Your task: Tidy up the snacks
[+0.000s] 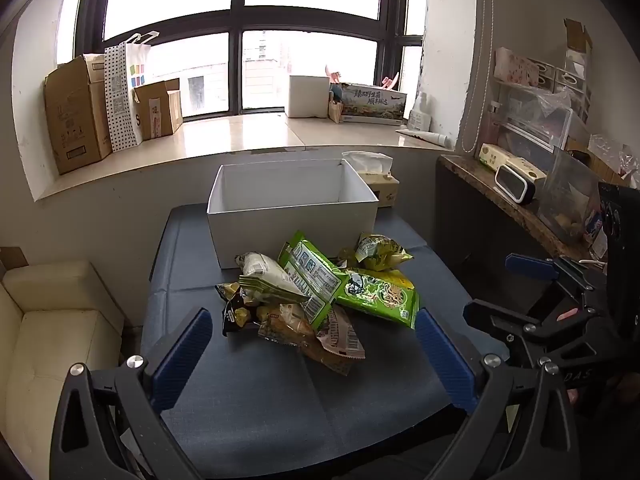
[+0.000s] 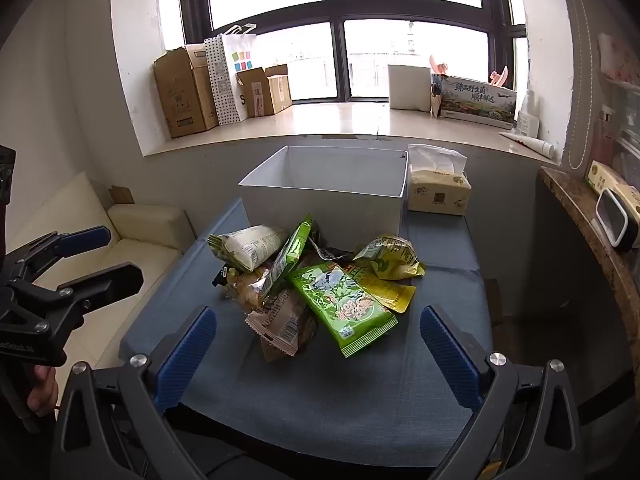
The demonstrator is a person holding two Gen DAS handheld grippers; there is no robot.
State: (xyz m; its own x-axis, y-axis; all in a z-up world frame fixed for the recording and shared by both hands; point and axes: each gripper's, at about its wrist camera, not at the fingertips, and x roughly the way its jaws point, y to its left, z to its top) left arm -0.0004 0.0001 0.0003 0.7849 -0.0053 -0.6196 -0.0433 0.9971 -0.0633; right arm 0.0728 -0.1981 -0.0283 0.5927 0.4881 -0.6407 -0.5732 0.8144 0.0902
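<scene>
Blue padded table (image 1: 248,400) under a big window, white open box (image 1: 292,216) at the far edge, tissue pack (image 2: 439,192) just right of it. Snack pile (image 1: 316,292) sits mid-table, touching the box's near wall, packets overlapping. Left gripper (image 1: 314,354) jaws apart, empty, hovering near side of the pile; right gripper (image 2: 318,354) same, apart and empty. Packets look light, crinkly, slippery film, contents likely crushable. Green flat packet (image 2: 344,308) lies on top at near right, so probably easiest first: pinch a sealed end seam, not the puffed middle. White packet (image 1: 266,276) on top at left, grab its crimped end.
</scene>
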